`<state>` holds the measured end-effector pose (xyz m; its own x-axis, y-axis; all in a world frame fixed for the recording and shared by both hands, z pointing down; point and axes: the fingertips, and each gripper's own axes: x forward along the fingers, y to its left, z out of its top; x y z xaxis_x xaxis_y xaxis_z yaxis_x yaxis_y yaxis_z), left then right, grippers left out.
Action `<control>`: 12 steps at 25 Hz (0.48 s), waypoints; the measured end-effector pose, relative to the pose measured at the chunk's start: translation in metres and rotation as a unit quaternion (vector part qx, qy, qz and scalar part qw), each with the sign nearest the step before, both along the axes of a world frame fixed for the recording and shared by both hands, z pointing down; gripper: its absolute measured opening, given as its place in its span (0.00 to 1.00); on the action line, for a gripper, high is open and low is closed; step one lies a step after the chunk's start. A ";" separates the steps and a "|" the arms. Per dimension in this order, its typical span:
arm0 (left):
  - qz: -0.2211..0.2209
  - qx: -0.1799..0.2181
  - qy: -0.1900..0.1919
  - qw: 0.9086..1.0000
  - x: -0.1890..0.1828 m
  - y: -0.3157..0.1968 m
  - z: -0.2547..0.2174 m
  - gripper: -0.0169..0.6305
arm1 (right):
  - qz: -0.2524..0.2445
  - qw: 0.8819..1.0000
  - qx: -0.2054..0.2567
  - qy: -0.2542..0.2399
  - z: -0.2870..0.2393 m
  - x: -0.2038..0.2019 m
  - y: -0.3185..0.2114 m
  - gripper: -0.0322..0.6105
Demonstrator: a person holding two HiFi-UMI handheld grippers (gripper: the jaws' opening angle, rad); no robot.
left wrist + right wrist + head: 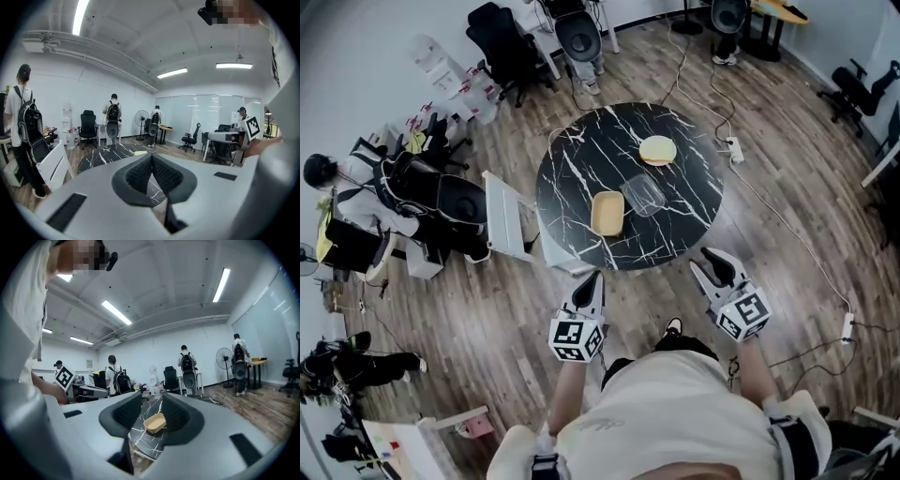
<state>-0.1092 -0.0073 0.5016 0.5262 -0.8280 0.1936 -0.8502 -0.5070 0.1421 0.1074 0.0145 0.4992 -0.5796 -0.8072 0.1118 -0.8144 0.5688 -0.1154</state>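
Your left gripper [151, 159] is closed: the ribbed dark rubber pads [138, 176] meet at the tips and there's nothing between them. Your right gripper [151, 414] is open, jaws well apart and gripping nothing. The yellow tray [607, 213] only shows through the gap, far off on the table. In the head view both grippers hang over the wood-plank floor [487, 309], short of the table's near edge and touching nothing. Each has grey moulded fingers and a marker cube at the back. The table [581, 178] is round with a glossy black marble-look top and white veins. The yellow tray sits near the middle of the near half. It's a shallow rounded rectangle in matte plastic with a raised rim, and its inside shows only its own yellow floor. A clear tub [644, 195] sits just beside it on the right. It's transparent thin-walled plastic, also a rounded rectangle, and the marble veins read straight through it. I can't tell whether tub and tray touch. Further back on the table, apart from both, there's a round plate [657, 150]. It's a pale cream flat disc, and I can't make out anything on it at this size. A white slatted chair [504, 217] stands at the table's left edge.
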 end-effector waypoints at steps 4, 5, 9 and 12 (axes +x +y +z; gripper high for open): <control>-0.008 -0.009 -0.010 1.000 0.019 -0.018 0.009 0.05 | -0.006 1.000 -0.010 -0.015 0.015 0.021 -0.032 0.26; -0.009 -0.013 -0.013 1.000 0.022 -0.021 0.011 0.05 | -0.008 1.000 -0.014 -0.018 0.019 0.022 -0.036 0.26; -0.009 -0.027 -0.023 0.999 0.030 -0.034 0.017 0.05 | -0.015 0.999 -0.035 -0.032 0.032 0.023 -0.044 0.26; -0.005 -0.031 -0.024 0.999 0.037 -0.045 0.021 0.05 | -0.015 0.998 -0.050 -0.036 0.047 0.028 -0.052 0.26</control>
<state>-0.0722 -0.0525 0.5227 0.5065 -0.8187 0.2707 -0.8619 -0.4897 0.1317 0.1359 -0.0377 0.5463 -0.6124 -0.7764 0.1488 -0.7850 0.5750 -0.2306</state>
